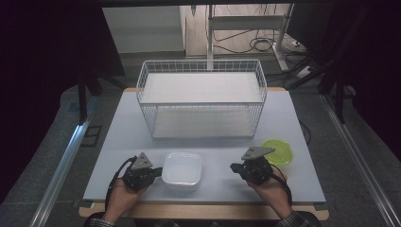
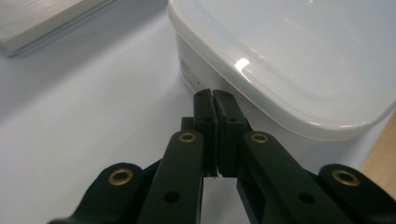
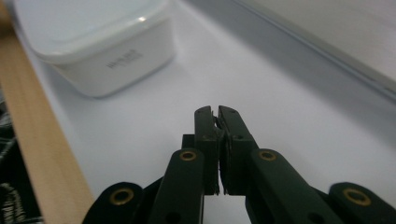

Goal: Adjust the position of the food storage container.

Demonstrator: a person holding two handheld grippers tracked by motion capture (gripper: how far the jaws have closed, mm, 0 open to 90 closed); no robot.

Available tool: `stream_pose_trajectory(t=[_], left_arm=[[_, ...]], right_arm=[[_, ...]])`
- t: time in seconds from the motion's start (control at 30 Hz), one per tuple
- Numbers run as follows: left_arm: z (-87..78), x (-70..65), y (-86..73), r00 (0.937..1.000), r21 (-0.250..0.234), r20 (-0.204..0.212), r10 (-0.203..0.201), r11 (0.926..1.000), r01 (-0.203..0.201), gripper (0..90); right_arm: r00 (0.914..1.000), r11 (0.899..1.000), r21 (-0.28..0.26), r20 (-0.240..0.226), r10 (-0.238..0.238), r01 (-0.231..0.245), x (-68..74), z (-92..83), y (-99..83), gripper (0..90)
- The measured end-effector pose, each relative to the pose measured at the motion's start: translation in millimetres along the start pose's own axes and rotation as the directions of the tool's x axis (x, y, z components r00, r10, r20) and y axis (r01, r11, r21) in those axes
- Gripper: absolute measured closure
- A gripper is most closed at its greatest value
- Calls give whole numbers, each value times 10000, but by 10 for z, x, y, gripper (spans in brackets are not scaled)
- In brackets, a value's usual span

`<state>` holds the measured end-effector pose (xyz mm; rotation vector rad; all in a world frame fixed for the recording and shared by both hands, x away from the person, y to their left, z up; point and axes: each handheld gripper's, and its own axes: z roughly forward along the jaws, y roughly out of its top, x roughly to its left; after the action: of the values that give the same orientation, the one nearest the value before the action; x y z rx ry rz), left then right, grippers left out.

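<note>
Fingers [image 2: 205,116] on L gripper [image 2: 213,93] clenched, pads pressed together, nothing between them. Same on R gripper [image 3: 216,110]: fingers [image 3: 204,128] clenched, nothing held.

Landmark = white lidded box [image 1: 182,170], sitting near front edge of the table [image 1: 118,142], roughly centred.

- L gripper [image 1: 150,173] just beside box's left side, tips pointing at it. In left gripper view the tips sit right at the box [image 2: 289,60] wall under the lid rim; can't tell if touching or a hair apart.
- R gripper [image 1: 235,167] to the right of box, clear gap between, tips pointing toward it. In right gripper view the box [image 3: 100,44] is well ahead of the tips, bare tabletop in between.
- Green lid [image 1: 277,152] further right of box, just behind R gripper, flat on table.
- Wire basket [image 1: 202,98] behind box, towards far side of table, upright, apart from box.
- Both hands come in from the near edge, one each side of box.
</note>
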<state>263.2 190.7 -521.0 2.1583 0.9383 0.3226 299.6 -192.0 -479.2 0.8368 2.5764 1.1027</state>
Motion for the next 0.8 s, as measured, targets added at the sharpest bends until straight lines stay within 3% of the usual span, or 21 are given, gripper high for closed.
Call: stream_pose_trajectory(t=[0.17, 0.3, 0.47, 0.67, 0.8], left_arm=[[97, -123, 97, 9994, -36, 312, 135, 9999, -134, 892], [167, -185, 162, 9987, -34, 461, 231, 9997, -230, 895], [262, -254, 249, 9973, -34, 646, 361, 9993, -359, 896], [360, -311, 338, 9971, -18, 602, 466, 9989, -466, 897], [410, -336, 386, 9964, -28, 625, 570, 9984, -569, 897]], right_arm=[[9995, 9999, 118, -288, 126, -123, 92, 75, 11, 896], [9973, 9984, 303, -546, 496, -480, 111, 136, 8, 897], [9969, 9979, 540, -668, 404, -368, 152, 232, -2, 896], [9987, 9975, 625, -374, 353, -329, 170, 266, 1, 896], [9978, 9963, 619, -268, 613, -595, 113, 243, -20, 896]])
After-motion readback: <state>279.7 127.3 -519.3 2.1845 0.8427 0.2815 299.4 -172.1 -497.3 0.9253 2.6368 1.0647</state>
